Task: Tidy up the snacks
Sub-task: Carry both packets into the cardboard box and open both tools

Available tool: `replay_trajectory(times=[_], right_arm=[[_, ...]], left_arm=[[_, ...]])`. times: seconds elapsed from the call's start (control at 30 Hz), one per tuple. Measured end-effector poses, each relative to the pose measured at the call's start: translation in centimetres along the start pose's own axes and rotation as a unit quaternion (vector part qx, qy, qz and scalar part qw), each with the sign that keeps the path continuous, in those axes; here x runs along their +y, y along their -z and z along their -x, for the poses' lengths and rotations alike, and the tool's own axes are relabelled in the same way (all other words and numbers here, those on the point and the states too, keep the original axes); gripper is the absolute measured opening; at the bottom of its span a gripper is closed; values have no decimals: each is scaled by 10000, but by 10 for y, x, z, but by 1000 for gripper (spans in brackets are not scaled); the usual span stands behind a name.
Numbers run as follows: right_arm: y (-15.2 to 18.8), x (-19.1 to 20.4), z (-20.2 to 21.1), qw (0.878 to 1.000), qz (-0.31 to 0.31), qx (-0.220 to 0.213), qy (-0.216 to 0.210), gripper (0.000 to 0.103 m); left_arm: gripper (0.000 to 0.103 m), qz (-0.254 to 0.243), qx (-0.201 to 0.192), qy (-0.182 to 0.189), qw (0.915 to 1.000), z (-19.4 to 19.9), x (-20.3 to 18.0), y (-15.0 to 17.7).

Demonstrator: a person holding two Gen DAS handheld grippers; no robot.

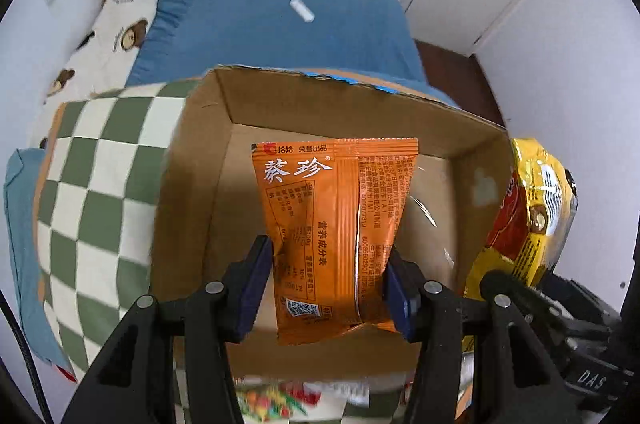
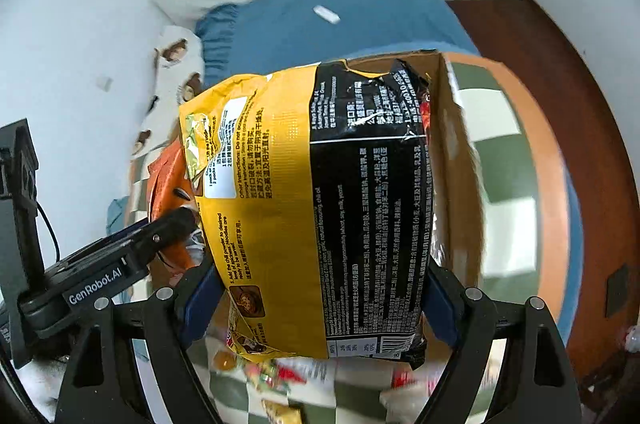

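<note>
orange sunflower-seed packet (image 1: 334, 232) clamped at its lower sides between the blue pads of the left hand-held gripper (image 1: 328, 282), long axis running straight away from the camera, sealed top edge farthest out, hanging over the open cardboard box (image 1: 192, 160). inside the box only bare cardboard floor visible beneath the packet; far wall and both side walls upright, torn blue tape along the far rim. yellow-and-black instant noodle pack (image 2: 320, 208) gripped across its width by the right hand-held gripper (image 2: 320, 298), long axis likewise pointing forward, far end overlapping the box's right wall and mouth. box resting on a green-and-white checked cloth (image 1: 92, 192), blue bed sheet (image 1: 272, 20) beyond. loose snack wrappers (image 2: 276, 376) blurred on the cloth beneath the grippers.
</note>
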State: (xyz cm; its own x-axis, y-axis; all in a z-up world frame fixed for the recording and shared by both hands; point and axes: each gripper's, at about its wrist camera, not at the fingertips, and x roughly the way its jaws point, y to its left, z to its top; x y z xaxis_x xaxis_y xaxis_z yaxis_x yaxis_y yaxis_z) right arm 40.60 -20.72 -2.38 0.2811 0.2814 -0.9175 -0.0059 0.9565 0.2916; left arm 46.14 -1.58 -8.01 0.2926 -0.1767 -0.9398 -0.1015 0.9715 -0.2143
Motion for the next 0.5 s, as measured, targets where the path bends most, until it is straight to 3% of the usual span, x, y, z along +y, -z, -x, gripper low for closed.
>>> replay_trajectory(times=[0.2, 0.5], right_arm=[[-34, -24, -60, 9969, -88, 717, 306, 88], [-37, -67, -99, 9911, -125, 1194, 579, 91]], left_arm=[[50, 143, 697, -41, 9975, -71, 9, -36], [52, -40, 926, -312, 9952, -107, 4, -51]])
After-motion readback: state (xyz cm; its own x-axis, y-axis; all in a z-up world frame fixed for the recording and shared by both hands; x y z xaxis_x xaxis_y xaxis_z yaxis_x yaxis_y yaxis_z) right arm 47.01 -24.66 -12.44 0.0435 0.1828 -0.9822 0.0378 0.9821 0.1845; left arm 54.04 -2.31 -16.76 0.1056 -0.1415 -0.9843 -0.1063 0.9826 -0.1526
